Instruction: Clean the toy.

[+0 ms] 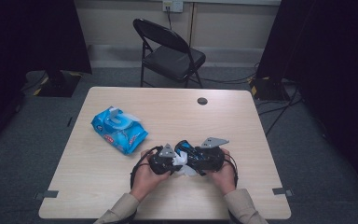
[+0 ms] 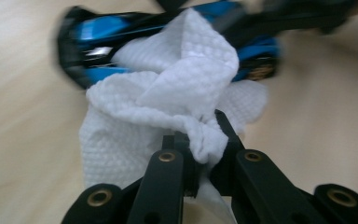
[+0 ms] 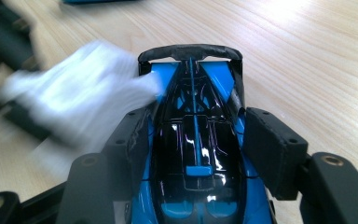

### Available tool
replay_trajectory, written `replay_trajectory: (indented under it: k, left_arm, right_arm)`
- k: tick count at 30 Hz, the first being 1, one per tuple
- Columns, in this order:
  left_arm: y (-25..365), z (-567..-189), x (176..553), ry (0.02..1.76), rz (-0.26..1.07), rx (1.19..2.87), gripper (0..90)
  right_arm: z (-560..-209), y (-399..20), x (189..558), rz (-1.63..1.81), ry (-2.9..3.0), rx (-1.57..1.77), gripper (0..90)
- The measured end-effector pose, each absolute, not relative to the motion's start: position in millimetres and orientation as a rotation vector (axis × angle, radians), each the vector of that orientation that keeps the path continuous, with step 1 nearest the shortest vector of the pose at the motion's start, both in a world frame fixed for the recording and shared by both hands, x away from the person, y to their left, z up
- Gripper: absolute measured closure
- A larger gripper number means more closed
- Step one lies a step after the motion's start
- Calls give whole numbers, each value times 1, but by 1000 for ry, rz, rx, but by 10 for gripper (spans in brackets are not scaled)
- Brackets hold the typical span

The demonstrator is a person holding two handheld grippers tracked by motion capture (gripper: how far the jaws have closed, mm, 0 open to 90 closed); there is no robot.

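A blue and black toy car (image 3: 196, 154) sits between the pads of my right gripper (image 3: 198, 126), which is shut on its sides; the car's rear wing points away from the camera. In the left gripper view, my left gripper (image 2: 200, 135) is shut on a bunched white wipe (image 2: 177, 93), which is pressed against the car (image 2: 98, 42). In the right gripper view the wipe (image 3: 84, 102) lies blurred against the car's left flank. From the high view both grippers, left (image 1: 167, 161) and right (image 1: 200, 156), meet at the car (image 1: 186, 148) near the table's front edge.
A blue pack of wipes (image 1: 119, 128) with its flap up lies on the table's left half. A round cable hole (image 1: 202, 101) is near the far edge. A black folding chair (image 1: 170, 51) stands beyond the table (image 1: 242, 186).
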State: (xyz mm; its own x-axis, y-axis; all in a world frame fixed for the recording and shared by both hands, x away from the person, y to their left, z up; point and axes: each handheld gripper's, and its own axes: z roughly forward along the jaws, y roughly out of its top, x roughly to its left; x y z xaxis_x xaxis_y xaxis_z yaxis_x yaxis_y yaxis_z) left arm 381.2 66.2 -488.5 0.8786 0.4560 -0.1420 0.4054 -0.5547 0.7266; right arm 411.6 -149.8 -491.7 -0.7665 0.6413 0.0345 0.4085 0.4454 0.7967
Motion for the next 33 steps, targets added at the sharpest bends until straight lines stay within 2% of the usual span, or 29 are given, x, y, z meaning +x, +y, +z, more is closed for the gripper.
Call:
replay_trajectory:
  k: [5, 8, 16, 22, 33]
  left_arm:
    - [42, -490, 367, 502, -42, 2233, 847]
    - [31, -495, 367, 494, -91, 2222, 846]
    - [19, -502, 378, 562, -24, 2199, 842]
    - [19, -502, 382, 579, -34, 2196, 844]
    - [42, -500, 391, 649, 46, 2199, 840]
  right_arm:
    - [-491, -150, 412, 1223, 2429, 907, 411]
    - [-491, -150, 411, 1222, 2427, 908, 410]
    - [-492, -150, 411, 1225, 2426, 910, 411]
    - [-492, -150, 411, 1226, 2422, 908, 411]
    - [-492, -150, 410, 1226, 2422, 910, 412]
